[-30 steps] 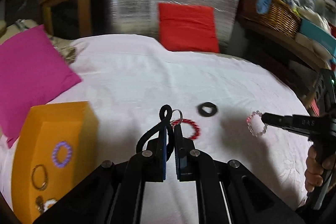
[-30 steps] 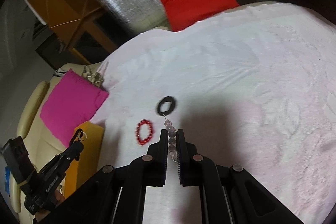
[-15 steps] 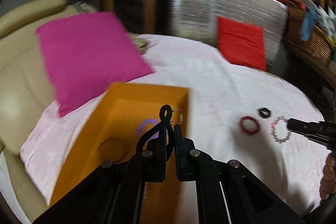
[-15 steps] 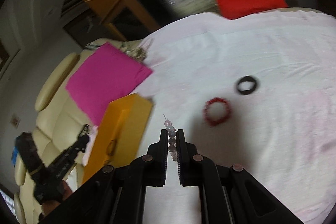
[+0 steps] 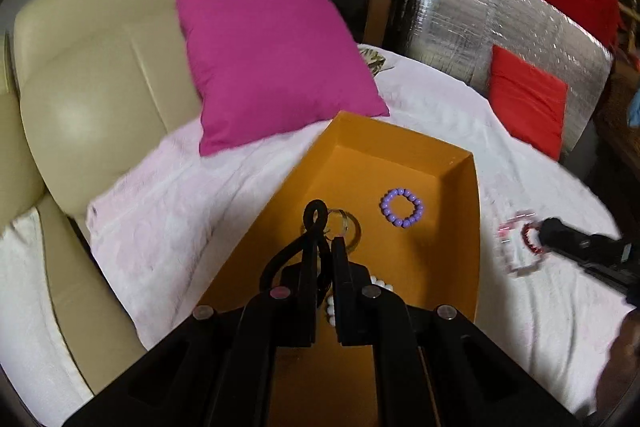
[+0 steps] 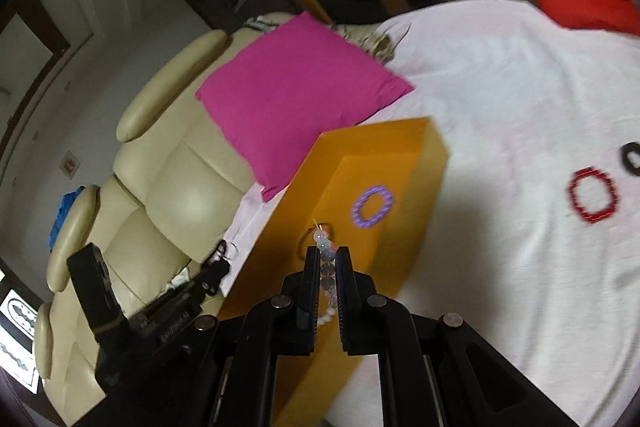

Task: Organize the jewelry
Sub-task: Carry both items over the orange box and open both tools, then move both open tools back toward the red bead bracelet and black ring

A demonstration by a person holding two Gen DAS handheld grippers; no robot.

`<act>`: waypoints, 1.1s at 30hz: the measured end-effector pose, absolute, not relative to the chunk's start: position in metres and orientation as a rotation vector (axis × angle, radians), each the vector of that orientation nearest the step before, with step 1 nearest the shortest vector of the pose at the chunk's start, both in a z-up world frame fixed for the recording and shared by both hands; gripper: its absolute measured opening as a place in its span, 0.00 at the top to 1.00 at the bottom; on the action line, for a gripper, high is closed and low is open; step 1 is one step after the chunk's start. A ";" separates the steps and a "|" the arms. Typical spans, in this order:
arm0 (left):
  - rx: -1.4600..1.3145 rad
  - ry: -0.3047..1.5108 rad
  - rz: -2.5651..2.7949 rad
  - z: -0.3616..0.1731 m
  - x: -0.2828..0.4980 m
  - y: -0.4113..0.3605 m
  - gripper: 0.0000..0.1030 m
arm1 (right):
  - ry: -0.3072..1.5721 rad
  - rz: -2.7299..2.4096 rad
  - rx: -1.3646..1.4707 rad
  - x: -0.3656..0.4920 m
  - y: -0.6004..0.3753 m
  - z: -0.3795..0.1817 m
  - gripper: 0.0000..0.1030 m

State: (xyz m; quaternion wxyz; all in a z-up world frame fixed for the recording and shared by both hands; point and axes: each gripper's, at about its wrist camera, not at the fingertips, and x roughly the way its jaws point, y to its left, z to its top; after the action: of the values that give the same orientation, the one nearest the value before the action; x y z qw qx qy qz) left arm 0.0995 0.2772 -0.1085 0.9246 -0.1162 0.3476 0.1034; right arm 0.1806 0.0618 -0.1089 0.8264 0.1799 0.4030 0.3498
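An orange box [image 5: 460,171] lies on the white cloth and also shows in the right wrist view [image 6: 424,163]. Inside it are a purple bead bracelet [image 5: 401,207] [image 6: 372,207], a gold bangle [image 5: 352,227] and white beads [image 5: 378,285]. My left gripper [image 5: 325,245] hovers over the box, shut on a black cord with a small ring [image 5: 316,215]. My right gripper [image 6: 326,255] is shut on a clear bead bracelet [image 6: 325,247] at the box's near side. A red bead bracelet [image 6: 594,199] and a black ring [image 6: 632,157] lie on the cloth.
A magenta cushion [image 5: 272,55] leans on a beige leather sofa [image 5: 92,79] behind the box. A red cushion [image 5: 528,95] rests against a silver foil panel [image 5: 480,7] at the back right.
Both grippers have swung left from the open cloth to the orange box, each still holding its piece. The red bracelet and black ring stayed on the cloth.
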 end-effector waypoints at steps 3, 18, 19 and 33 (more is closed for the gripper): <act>-0.263 0.750 0.223 -0.116 0.104 0.283 0.94 | 0.887 0.728 0.348 0.187 0.085 -0.120 0.92; -0.209 0.759 0.287 -0.123 0.115 0.274 0.53 | 0.804 0.552 0.332 0.197 0.034 -0.103 0.83; -0.201 0.753 0.284 -0.121 0.117 0.270 0.50 | 0.803 0.524 0.317 0.195 0.020 -0.102 0.83; 0.017 0.690 -0.005 -0.090 0.176 0.078 0.26 | 0.861 0.096 0.555 0.186 -0.203 -0.145 0.69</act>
State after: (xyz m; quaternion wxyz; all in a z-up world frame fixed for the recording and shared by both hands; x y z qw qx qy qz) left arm 0.1762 0.0779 -0.0899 0.9410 0.0083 0.3383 -0.0026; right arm 0.1859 -0.2034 -0.1447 0.8706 0.2652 0.4119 0.0461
